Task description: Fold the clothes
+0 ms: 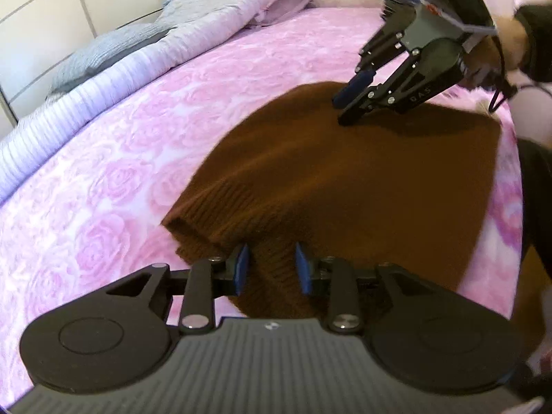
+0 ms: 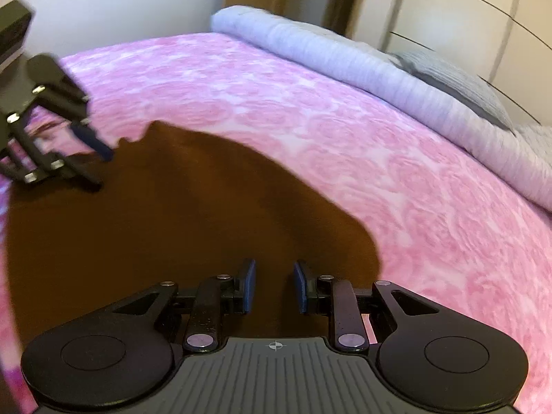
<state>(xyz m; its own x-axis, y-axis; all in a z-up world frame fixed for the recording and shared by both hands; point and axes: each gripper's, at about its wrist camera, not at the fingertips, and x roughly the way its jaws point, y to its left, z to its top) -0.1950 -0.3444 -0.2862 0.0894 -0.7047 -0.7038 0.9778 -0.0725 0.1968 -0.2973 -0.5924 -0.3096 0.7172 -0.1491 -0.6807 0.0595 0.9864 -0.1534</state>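
The left gripper (image 1: 270, 267) hangs with fingers apart over the brown sweater's (image 1: 345, 179) ribbed hem. The sweater lies flat on the pink bedspread (image 1: 138, 131), stretching away toward the right gripper (image 1: 348, 107), also spread, at its far edge.

The left hand-held gripper (image 1: 270, 269) points forward and slightly down, its blue-padded fingers (image 1: 241, 269) parted with a clear gap. The right hand-held gripper (image 2: 274, 286) is likewise spread; in the left wrist view it slants steeply downward, gripped by a hand (image 1: 510, 45) in a dark sleeve
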